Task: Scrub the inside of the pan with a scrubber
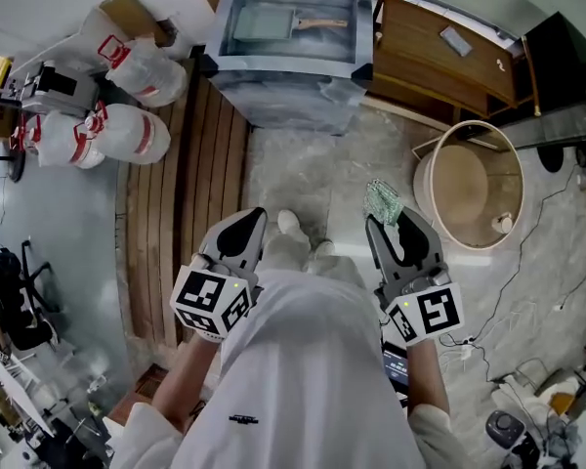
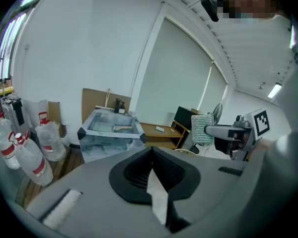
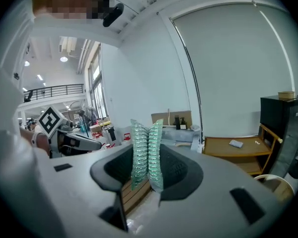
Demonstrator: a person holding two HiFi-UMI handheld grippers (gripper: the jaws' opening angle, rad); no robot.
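Note:
The pan (image 1: 272, 22), square and grey with a wooden handle, lies in a metal sink (image 1: 344, 66) at the far end of the floor; it also shows in the left gripper view as the pan (image 2: 115, 128). My right gripper (image 1: 386, 219) is shut on a green mesh scrubber (image 1: 382, 201), folded between the jaws of the right gripper (image 3: 148, 155) as the scrubber (image 3: 146, 145). My left gripper (image 1: 255, 215) is shut with nothing in it; in its own view the left gripper (image 2: 151, 155) has its jaws pressed together. Both are held at waist height, well short of the sink.
A round wooden tub (image 1: 472, 186) stands on the floor to the right. A low wooden table (image 1: 439, 62) is beside the sink. Several water bottles (image 1: 107, 135) lie at the left by a slatted wooden strip (image 1: 181, 213). Cables (image 1: 527, 262) trail across the floor at right.

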